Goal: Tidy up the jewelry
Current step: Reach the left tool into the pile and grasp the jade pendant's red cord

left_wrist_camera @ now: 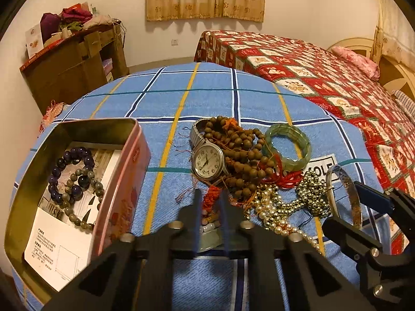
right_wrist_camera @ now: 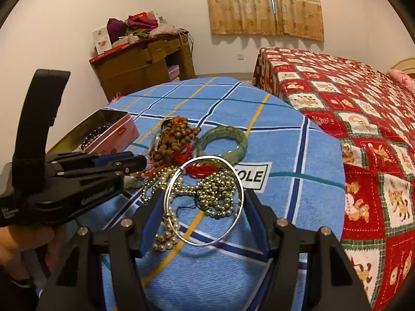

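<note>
- The jewelry lies in a heap on the tabletop, which is covered by a blue checked cloth (left_wrist_camera: pixel 166 103).
- The left claw (left_wrist_camera: pixel 211 202) reaches into the near edge of the heap, its two fingers drawn close together around a red tassel (left_wrist_camera: pixel 208 199) and a pale green piece below it; whether they actually press on either I cannot tell.
- Just beyond those fingers lies a watch (left_wrist_camera: pixel 208 162) with a metal band, touching a tangle of brown wooden beads (left_wrist_camera: pixel 241 150).
- Right of the beads rests a green bangle (left_wrist_camera: pixel 286 143), and nearer lie pearl strands (left_wrist_camera: pixel 275 215) and a clump of gold beads (left_wrist_camera: pixel 308 194).
- The right claw (right_wrist_camera: pixel 205 204) is spread wide, one blue-padded finger on each side of a thin silver bangle (right_wrist_camera: pixel 242 199), which stands tilted over the gold beads (right_wrist_camera: pixel 215 194); the bangle's right edge sits close against the right pad.
- At the left sits an open pink tin (left_wrist_camera: pixel 122 181), well apart from the heap, holding a dark purple bracelet (left_wrist_camera: pixel 62 171) and a grey-green bracelet (left_wrist_camera: pixel 75 207) on a printed sheet.
- Far right is a bed with a red patterned quilt (right_wrist_camera: pixel 363 119); far left, a wooden desk (right_wrist_camera: pixel 140 67) piled with clothes.
</note>
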Demonstrator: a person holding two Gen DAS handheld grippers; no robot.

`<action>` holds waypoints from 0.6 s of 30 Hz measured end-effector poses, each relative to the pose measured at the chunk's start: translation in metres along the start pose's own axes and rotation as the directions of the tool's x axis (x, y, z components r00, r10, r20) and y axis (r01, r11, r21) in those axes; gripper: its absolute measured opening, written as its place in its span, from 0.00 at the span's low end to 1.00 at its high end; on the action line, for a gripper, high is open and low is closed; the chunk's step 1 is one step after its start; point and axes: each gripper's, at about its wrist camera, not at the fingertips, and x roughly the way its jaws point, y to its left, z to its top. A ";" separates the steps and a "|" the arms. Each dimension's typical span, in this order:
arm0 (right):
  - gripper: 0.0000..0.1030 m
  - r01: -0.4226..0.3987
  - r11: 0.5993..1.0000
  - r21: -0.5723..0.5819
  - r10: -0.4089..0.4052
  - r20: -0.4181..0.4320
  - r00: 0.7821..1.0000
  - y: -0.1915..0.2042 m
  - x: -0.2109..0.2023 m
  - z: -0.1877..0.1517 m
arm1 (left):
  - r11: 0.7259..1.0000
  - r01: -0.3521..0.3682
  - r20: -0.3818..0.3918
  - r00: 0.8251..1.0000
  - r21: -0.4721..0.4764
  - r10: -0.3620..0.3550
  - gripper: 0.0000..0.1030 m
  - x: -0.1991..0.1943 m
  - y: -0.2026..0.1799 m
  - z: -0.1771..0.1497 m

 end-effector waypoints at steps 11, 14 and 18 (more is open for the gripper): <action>0.62 -0.002 1.000 0.006 0.002 0.018 1.000 0.001 -0.006 0.000 | 0.996 0.068 0.134 0.989 -0.057 -0.060 0.00 -0.052 0.016 -0.002; 0.62 -0.005 1.000 0.002 0.005 0.014 1.000 0.003 -0.005 -0.001 | 0.999 0.041 0.116 0.992 -0.002 -0.040 0.00 -0.048 0.004 -0.002; 0.62 -0.005 1.000 0.002 0.005 0.011 1.000 0.003 -0.006 -0.004 | 0.999 0.038 0.053 0.998 0.001 -0.038 0.10 -0.030 -0.003 -0.001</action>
